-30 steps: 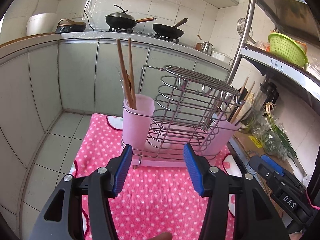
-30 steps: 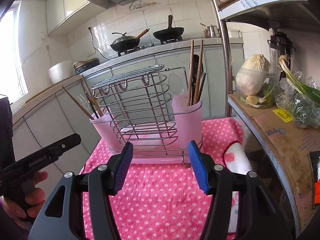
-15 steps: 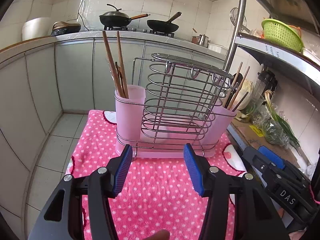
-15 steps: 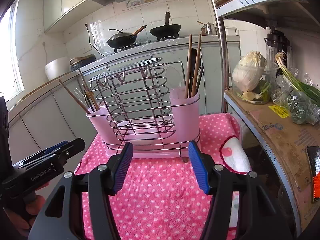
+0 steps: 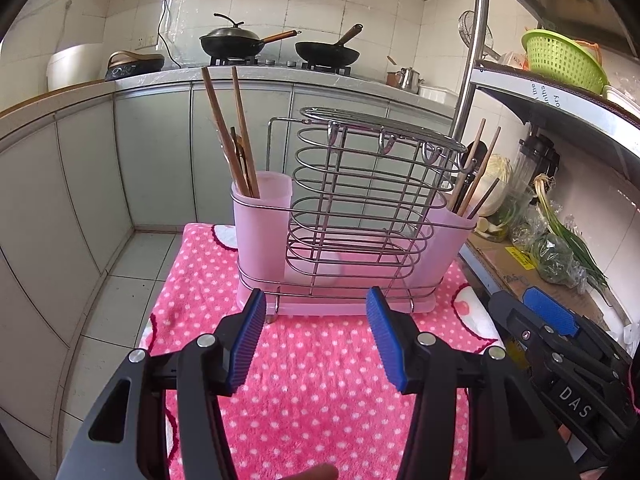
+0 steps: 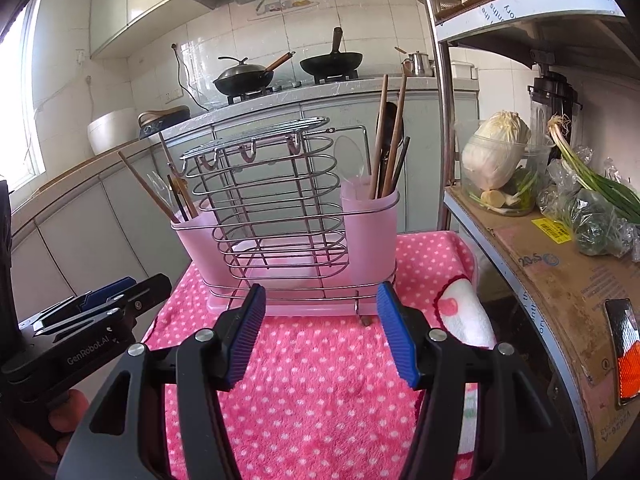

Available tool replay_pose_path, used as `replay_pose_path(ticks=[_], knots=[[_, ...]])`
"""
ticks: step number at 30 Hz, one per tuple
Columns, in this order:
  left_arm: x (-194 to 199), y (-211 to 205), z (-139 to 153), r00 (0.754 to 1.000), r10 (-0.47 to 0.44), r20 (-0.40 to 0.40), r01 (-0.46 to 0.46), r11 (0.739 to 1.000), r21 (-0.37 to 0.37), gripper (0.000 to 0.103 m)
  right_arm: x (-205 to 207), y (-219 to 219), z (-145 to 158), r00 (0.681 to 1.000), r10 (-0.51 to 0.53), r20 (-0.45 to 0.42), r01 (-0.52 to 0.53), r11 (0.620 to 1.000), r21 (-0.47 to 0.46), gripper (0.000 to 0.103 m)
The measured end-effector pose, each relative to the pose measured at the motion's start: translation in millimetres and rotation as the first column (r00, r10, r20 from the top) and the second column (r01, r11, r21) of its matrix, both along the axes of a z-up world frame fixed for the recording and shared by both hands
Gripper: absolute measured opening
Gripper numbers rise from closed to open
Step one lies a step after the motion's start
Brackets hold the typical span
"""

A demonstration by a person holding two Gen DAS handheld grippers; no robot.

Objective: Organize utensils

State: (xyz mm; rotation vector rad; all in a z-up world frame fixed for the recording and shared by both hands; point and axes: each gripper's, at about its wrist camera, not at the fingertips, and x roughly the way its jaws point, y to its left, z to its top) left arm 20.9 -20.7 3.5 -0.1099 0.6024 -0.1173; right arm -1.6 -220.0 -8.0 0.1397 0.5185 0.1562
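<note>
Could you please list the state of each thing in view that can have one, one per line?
left gripper: open, holding nothing.
right gripper: open, holding nothing.
wire rack: upright on the pink towel, its middle basket empty.
left pink cup: upright, holding chopsticks.
right pink cup: upright, holding utensils.
lidded wok: covered, on the stove.

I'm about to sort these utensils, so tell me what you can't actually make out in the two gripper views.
- Lower ends of the chopsticks: left wrist view, hidden inside the frosted pink cup.
- Dark utensil behind the chopsticks: right wrist view, mostly covered; its type is unclear.
- Right gripper: left wrist view, cut off by the edge.
- Clear utensils: right wrist view, too faint to identify.
</note>
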Motion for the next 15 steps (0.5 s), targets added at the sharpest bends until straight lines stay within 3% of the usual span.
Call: replay_pose_path(ticks=[15], knots=[[-3.1, -5.2, 2.6, 1.000, -0.009, 0.009, 0.009, 1.000, 0.002, 0.052, -2.8, 2.2, 1.9, 1.000, 0.001, 0.007, -0.001, 1.000, -0.007, 0.059]])
